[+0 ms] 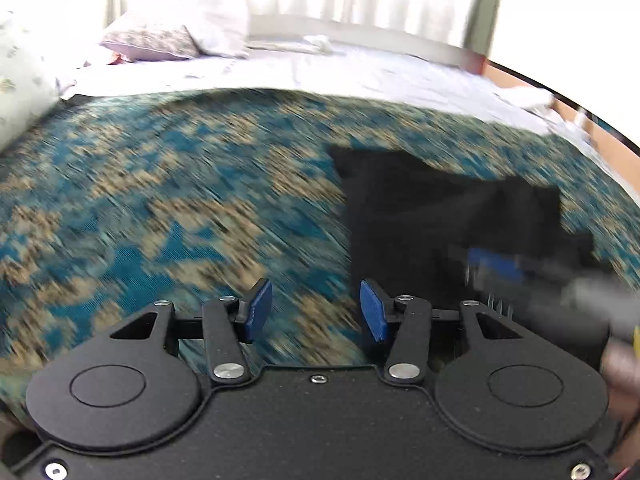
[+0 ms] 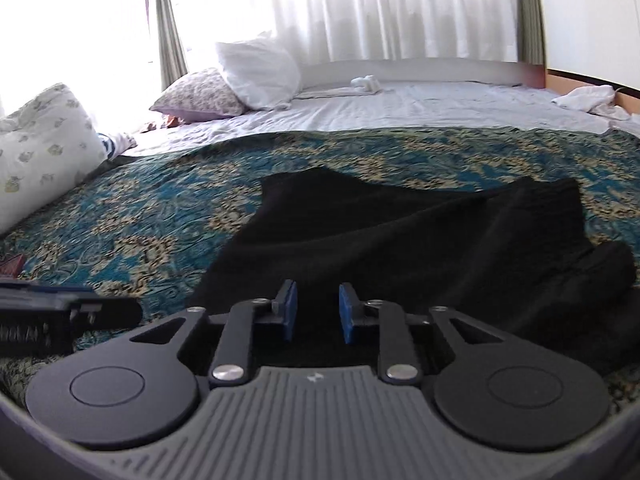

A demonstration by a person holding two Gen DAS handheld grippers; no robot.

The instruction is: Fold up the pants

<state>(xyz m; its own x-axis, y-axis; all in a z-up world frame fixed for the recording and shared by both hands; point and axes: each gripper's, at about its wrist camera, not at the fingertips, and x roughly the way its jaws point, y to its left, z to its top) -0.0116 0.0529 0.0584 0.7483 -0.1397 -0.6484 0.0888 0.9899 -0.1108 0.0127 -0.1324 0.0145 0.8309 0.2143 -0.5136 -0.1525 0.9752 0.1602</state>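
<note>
Broadly, the black pants lie spread on the blue-and-tan patterned bedspread, their long axis running left to right across the right wrist view; a rounded bunched end sits at the near right, and a flatter edge reaches toward the far left; which end is the waist cannot be told. The right gripper hangs just above the near edge of the cloth, its blue pads a narrow gap apart with nothing gripped between them. The left gripper stands partly open and empty over bare bedspread, the pants just to its right; that view is blurred. Beyond the bedspread lies a pale sheet; pillows are piled at the far left, a printed bolster at the left edge, white curtains behind.
</note>
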